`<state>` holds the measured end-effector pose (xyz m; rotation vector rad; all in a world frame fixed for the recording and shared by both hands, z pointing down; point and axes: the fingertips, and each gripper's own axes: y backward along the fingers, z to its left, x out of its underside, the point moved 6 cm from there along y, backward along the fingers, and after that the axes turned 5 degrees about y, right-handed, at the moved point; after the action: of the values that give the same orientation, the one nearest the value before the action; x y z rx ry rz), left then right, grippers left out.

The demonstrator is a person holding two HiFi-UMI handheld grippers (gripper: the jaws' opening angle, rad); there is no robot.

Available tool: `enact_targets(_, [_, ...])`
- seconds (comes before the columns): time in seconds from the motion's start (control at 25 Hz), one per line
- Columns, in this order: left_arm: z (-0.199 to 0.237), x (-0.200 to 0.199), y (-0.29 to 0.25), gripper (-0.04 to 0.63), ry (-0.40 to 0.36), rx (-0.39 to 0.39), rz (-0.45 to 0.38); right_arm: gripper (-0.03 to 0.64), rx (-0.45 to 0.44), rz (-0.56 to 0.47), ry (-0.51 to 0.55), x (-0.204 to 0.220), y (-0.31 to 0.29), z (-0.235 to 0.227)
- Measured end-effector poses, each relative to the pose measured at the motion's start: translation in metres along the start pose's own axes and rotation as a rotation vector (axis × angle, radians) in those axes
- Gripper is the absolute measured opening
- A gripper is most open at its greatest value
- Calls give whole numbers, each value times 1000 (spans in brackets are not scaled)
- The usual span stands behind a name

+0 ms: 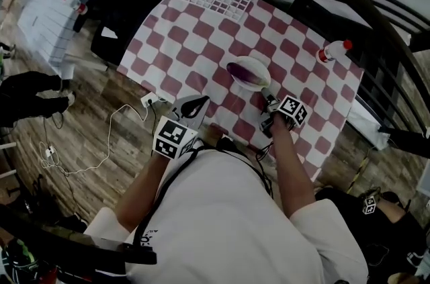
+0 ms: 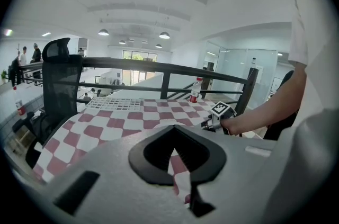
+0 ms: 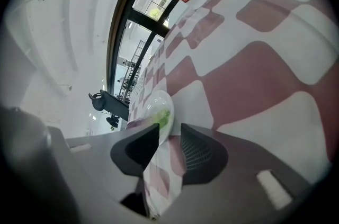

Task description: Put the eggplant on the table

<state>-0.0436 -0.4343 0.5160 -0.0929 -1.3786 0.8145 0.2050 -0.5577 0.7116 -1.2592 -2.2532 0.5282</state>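
Your left gripper [image 2: 171,126] nearest, jaws together, empty | right gripper [image 3: 170,131] jaws apart, gripping nothing | glossy purple eggplant [image 1: 247,76] lies in shallow white oval plate [image 1: 252,60] on red-and-white checked tablecloth [image 1: 201,27] | step: reaching | next: straddle the eggplant, clamp, lift over the rim

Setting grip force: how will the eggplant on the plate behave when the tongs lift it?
The eggplant looks smooth-skinned and rounded, so it could slip in a tip pinch. It lies cradled in the shallow white plate, so it probably won't roll until lifted out. Its plump shape suggests it is stiff, likely light for its size.
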Motion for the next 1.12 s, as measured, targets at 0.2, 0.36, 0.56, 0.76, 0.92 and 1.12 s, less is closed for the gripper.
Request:
enact_targets(0.2, [-6,1,8,2,-24,47,-11,93,-17,-67,-16,17,29,4])
enact_targets(0.36, [-15,2,16,2,-46,97,-30,26,-50,-140,-27,35,59,12])
enact_targets(0.56, [-23,3,31,2,-74,171,-53,6,-132,-227,-33,66,96,35])
enact_targets(0.76, [-25,8,56,2,-102,235,-72,6,-207,-308,12,108,134,74])
enact_targets(0.92, [-21,20,86,2,-104,271,-90,6,-225,-376,116,149,162,111])
enact_targets(1.12, [-16,34,125,2,-111,316,-107,6,-208,-462,242,200,197,154])
